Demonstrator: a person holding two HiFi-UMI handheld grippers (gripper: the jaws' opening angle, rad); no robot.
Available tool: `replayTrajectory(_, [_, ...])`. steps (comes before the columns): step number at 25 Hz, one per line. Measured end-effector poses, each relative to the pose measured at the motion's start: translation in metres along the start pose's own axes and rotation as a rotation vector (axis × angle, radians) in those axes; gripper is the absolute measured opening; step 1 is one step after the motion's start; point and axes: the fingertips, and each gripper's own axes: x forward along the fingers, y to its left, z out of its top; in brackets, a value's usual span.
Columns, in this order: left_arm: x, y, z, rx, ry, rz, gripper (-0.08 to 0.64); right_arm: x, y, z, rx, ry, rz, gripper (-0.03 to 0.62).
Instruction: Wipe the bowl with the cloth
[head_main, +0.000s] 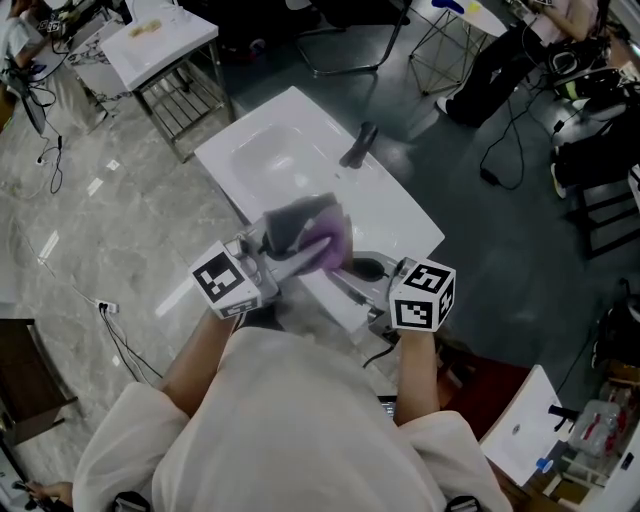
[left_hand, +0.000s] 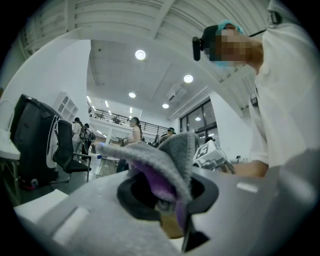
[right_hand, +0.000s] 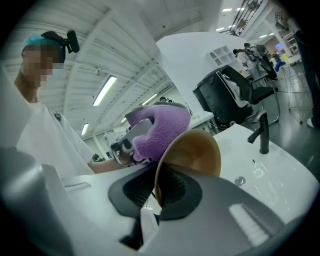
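Cloth (head_main: 312, 232), grey outside and purple inside, is pinched in our left gripper (left_hand: 167, 200), whose jaws are closed on its folds, above the near edge of the white sink (head_main: 402, 215). Our right gripper (right_hand: 157, 192) has its jaws nearly together on the rim of the brown bowl (right_hand: 195, 150), held tilted over that same sink edge. We see the cloth pressed against the bowl, the black tap (head_main: 360, 146) at the sink's far side
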Motion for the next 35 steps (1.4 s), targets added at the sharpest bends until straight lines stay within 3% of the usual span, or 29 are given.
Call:
replayTrajectory(5, [0.005, 0.002, -0.005, 0.046, 0.054, 0.027, 0.071, 0.001, 0.008, -0.010, -0.037, 0.051, 0.010, 0.015])
replayTrajectory(16, [0.005, 0.025, -0.018, 0.023, 0.122, 0.105, 0.071, 0.000, 0.037, -0.020, -0.116, 0.114, 0.138, 0.026])
replayTrajectory(21, [-0.006, 0.041, -0.028, 0.005, 0.130, 0.141, 0.069, -0.012, 0.049, -0.009, -0.133, 0.056, 0.233, 0.026])
replayTrajectory(26, [-0.017, 0.050, -0.027, -0.099, 0.056, 0.140, 0.069, -0.021, 0.049, 0.005, -0.103, -0.016, 0.260, 0.018])
replayTrajectory(35, [-0.019, 0.050, -0.043, -0.141, 0.077, 0.136, 0.069, -0.031, 0.049, 0.022, -0.100, -0.112, 0.274, 0.017])
